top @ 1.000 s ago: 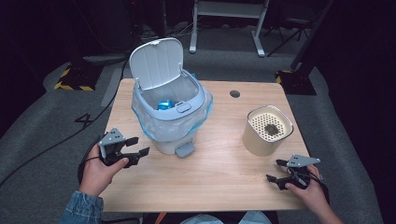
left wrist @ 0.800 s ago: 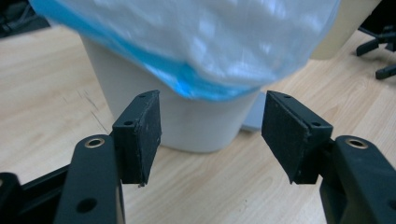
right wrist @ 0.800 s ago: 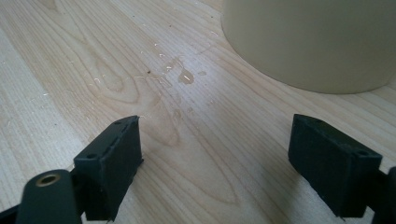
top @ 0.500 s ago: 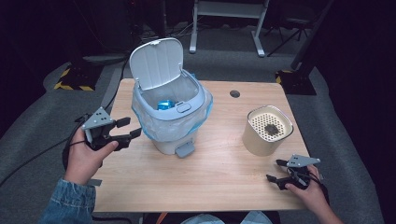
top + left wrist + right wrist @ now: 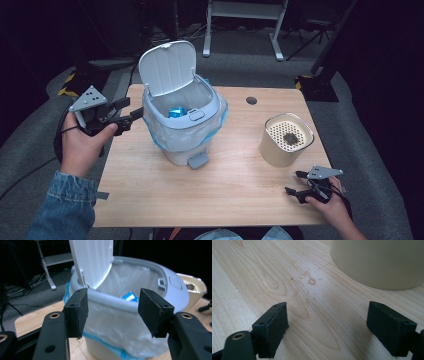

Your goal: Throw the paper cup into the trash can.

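High view: your left gripper (image 5: 127,114) hangs just beside the white bin (image 5: 182,122) at the table's (image 5: 220,190) left, jaws apart, just narrowing, holding nothing. Your right gripper (image 5: 295,184) rests near the beige canister (image 5: 286,140), wide open, holding nothing.
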The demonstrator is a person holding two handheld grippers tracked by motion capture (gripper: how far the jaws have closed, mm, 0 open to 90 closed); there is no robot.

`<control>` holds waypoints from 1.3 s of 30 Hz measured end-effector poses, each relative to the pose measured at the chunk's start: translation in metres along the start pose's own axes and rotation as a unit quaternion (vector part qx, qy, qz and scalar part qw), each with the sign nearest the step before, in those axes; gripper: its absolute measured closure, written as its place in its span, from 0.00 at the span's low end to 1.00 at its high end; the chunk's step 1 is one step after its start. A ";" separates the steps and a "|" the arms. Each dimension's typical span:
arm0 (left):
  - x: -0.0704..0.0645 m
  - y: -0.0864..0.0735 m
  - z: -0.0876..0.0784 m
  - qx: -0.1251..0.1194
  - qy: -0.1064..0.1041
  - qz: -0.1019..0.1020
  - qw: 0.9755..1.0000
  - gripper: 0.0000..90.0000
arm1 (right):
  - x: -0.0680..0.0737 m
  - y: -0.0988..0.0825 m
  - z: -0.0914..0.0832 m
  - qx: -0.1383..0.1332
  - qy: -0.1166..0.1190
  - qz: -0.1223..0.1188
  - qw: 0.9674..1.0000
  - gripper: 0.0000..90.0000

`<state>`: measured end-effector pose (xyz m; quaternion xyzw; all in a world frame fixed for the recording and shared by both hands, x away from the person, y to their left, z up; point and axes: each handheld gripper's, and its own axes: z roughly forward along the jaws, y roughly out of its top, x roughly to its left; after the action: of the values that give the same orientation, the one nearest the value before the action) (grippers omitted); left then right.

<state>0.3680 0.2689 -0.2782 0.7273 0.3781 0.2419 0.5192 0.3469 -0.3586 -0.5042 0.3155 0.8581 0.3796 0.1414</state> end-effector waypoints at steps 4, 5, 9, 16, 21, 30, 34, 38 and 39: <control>0.004 0.011 0.008 -0.002 0.015 0.001 1.000 0.46 | 0.000 0.000 0.000 0.000 0.001 0.000 1.000 0.20; 0.005 0.015 0.010 -0.004 0.016 -0.001 1.000 0.46 | 0.000 0.000 0.000 0.000 0.001 0.000 1.000 0.20; 0.008 0.029 0.017 -0.017 0.024 -0.001 1.000 0.46 | 0.000 0.000 0.000 0.000 0.001 0.000 1.000 0.20; 0.019 0.046 0.027 -0.020 0.042 -0.010 0.999 0.46 | 0.000 0.000 0.000 0.000 0.002 0.000 1.000 0.20; 0.027 0.051 0.038 -0.018 0.050 -0.015 0.998 0.45 | 0.000 0.000 0.000 0.000 0.002 0.000 1.000 0.20; 0.022 0.055 0.044 -0.036 0.010 -0.016 0.999 0.48 | 0.000 0.000 0.000 0.000 0.002 0.000 1.000 0.20; 0.017 0.055 0.039 -0.035 0.005 -0.012 0.999 0.52 | 0.000 0.000 0.000 0.000 0.002 0.000 1.000 0.20; 0.010 0.056 0.035 -0.035 -0.004 -0.006 0.999 0.53 | 0.000 0.000 0.000 0.000 0.002 0.000 1.000 0.20; 0.007 0.056 0.034 -0.033 -0.008 -0.005 0.999 0.53 | 0.000 0.000 0.000 0.000 0.002 0.000 1.000 0.20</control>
<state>0.4143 0.2452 -0.2376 0.7098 0.3688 0.2460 0.5475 0.3467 -0.3591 -0.5042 0.3148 0.8582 0.3805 0.1399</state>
